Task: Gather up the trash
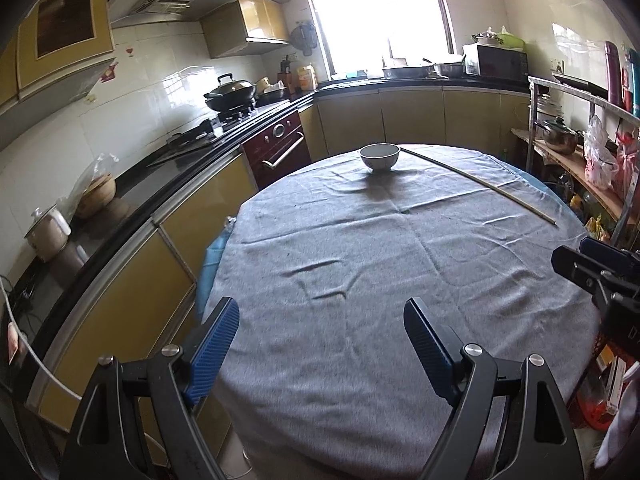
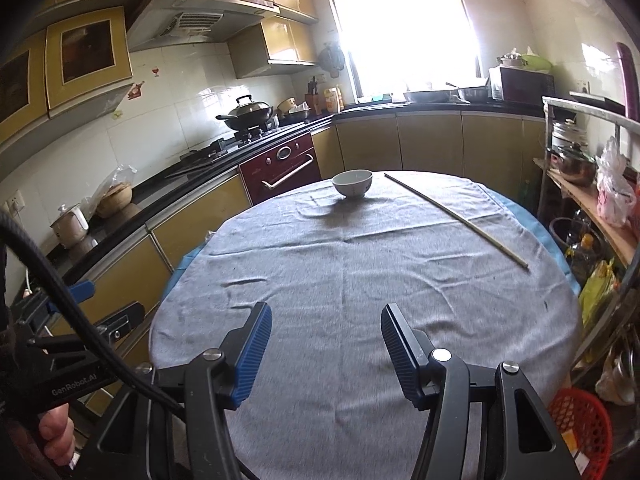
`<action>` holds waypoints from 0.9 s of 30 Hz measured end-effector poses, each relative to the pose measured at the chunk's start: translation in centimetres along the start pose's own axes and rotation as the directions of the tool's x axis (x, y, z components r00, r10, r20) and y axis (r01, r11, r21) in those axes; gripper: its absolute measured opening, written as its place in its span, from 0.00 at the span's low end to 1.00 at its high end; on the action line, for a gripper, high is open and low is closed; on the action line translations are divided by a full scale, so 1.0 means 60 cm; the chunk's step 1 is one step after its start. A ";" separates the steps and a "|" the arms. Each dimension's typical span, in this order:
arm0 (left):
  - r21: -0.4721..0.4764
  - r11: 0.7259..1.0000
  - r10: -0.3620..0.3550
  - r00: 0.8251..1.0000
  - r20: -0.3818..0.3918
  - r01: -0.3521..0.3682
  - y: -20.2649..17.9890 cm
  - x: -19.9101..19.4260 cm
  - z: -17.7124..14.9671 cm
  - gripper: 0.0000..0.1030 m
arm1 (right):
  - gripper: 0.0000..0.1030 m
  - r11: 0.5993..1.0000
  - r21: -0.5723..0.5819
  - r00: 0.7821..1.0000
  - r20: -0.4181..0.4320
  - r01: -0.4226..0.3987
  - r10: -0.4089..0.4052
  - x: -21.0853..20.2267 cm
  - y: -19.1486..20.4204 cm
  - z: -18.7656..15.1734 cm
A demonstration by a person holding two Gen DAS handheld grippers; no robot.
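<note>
A round table with a grey cloth [image 1: 360, 280] [image 2: 340, 280] fills both views. A white bowl [image 1: 379, 157] [image 2: 352, 183] stands at its far edge. A long thin wooden stick [image 1: 480, 184] [image 2: 456, 218] lies on the cloth to the right of the bowl. My left gripper [image 1: 322, 312] is open and empty over the near edge of the table. My right gripper [image 2: 326, 318] is open and empty over the near edge too. The right gripper's body shows at the right of the left wrist view [image 1: 596, 276]. No loose trash shows on the cloth.
A kitchen counter with a stove and wok [image 1: 230, 94] [image 2: 248, 114] runs along the left. A metal shelf with pots and plastic bags [image 1: 592, 152] [image 2: 600, 184] stands to the right. A red plastic basket [image 2: 580, 424] sits low at the right, beside the table.
</note>
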State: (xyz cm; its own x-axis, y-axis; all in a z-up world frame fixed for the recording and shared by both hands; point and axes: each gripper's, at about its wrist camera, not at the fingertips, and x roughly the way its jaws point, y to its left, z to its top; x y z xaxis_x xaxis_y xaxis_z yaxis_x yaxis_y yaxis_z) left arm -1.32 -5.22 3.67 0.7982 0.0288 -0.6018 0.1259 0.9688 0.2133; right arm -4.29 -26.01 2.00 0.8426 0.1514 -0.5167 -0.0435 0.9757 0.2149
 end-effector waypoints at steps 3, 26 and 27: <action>0.003 1.000 -0.019 1.000 -0.013 0.019 -0.004 0.015 0.020 0.82 | 0.59 1.000 -0.001 1.000 0.005 0.013 -0.013 0.009 -0.004 0.010; 0.010 0.997 -0.073 0.997 -0.026 0.073 -0.014 0.060 0.082 0.82 | 0.59 0.998 0.000 0.998 -0.012 0.068 -0.068 0.049 -0.018 0.042; 0.010 0.997 -0.075 0.997 -0.024 0.075 -0.014 0.060 0.084 0.82 | 0.59 0.998 0.000 0.997 -0.010 0.071 -0.071 0.049 -0.018 0.045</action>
State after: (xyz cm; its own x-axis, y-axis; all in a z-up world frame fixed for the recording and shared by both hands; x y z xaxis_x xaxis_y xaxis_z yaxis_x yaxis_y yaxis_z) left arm 4.41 -7.16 5.20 0.7723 -0.0380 -0.6342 0.1915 0.9657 0.1754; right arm -0.31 -27.02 2.46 0.8381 0.0838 -0.5390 0.0160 0.9839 0.1780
